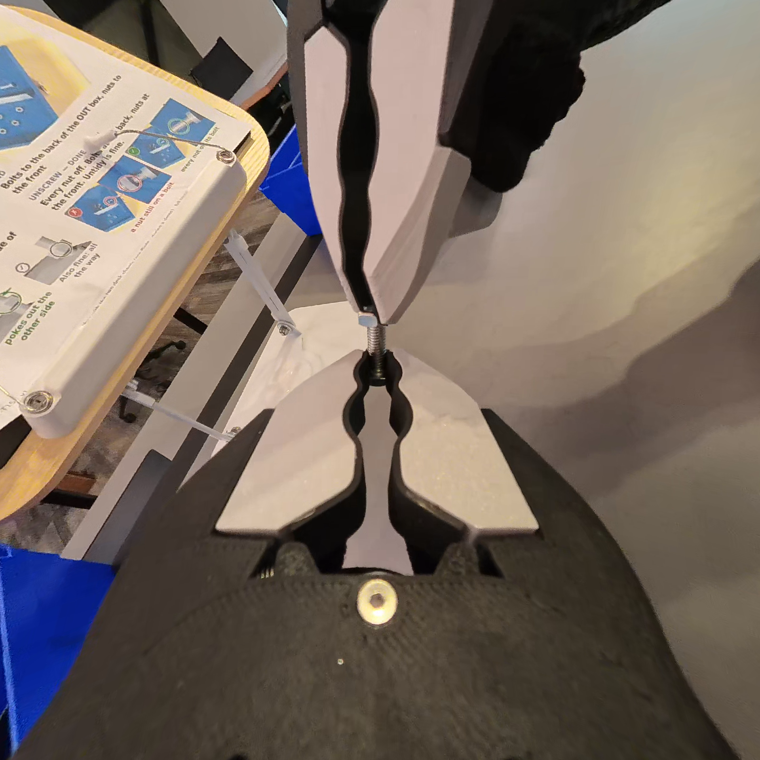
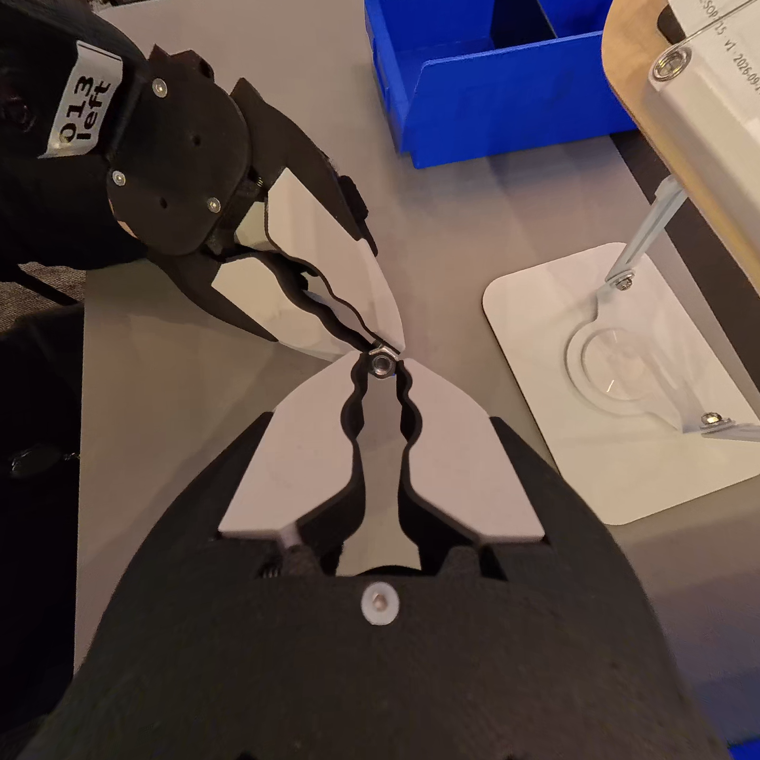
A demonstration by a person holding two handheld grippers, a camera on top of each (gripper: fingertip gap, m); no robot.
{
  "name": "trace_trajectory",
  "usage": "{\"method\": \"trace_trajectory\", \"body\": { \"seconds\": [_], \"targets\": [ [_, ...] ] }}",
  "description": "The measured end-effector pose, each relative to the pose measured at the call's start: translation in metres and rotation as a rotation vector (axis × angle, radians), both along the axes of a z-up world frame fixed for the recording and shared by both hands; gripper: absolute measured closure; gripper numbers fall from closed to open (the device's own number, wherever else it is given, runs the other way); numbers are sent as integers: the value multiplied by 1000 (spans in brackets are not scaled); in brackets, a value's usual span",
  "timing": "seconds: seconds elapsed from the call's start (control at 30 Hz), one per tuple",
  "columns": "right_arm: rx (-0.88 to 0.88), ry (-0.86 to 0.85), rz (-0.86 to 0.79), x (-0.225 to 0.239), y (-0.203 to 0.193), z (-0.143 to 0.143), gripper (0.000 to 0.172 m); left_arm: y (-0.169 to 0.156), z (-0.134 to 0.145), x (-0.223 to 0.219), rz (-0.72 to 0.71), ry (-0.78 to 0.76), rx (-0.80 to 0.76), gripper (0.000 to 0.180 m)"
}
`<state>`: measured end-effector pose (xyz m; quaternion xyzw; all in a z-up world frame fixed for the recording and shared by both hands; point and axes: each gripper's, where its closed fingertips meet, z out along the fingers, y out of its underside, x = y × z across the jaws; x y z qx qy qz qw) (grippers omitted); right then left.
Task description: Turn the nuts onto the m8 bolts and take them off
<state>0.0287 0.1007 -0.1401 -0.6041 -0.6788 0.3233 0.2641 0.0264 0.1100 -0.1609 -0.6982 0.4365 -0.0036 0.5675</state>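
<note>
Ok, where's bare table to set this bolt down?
The grey table is bare between the blue bin and the white base plate. A second bare patch runs along the table's left edge. The right side is crowded with the plate, its stand struts and the wooden board.

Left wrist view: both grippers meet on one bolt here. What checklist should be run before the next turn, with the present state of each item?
1. Left gripper clamps the bolt by its threaded shank: ok.
2. Right gripper grips the hex nut at its fingertips: ok.
3. Nut sits on the thread: ok; how many turns are engaged, cannot tell.
4. Bolt runs straight out of the nut, no visible tilt: ok.
5. Bolt's end inside the left jaws: dark and hidden, cannot tell.
6. Room to turn, clear of the blue bin and the grey table: ok.
</note>
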Motion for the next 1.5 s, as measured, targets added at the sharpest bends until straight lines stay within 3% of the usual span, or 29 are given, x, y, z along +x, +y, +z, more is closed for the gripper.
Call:
{"method": "trace_trajectory", "body": {
  "seconds": [0.33, 0.63, 1.1, 1.3, 1.37, 1.5],
  "targets": [
    [4, -38, -89, 0, 9, -7, 158, 11, -4, -5, 124, 184, 98, 173],
    [-381, 104, -317, -10, 24, -25, 158, 25, -20, -18, 239, 357, 164, 173],
    [-350, 123, -319, -16, 26, -18, 154, 25, -24, -19, 230, 317, 128, 173],
    [-320, 212, -276, -17, 26, -1, 128, 25, -21, -18, 211, 211, 89, 173],
    [-273, 239, -222, -13, 23, 4, 118, 22, -14, -14, 172, 89, 46, 173],
    [-184, 450, -56, -7, 7, 33, 107, 13, 12, -7, 62, -238, -58, 174]
  ]
}}
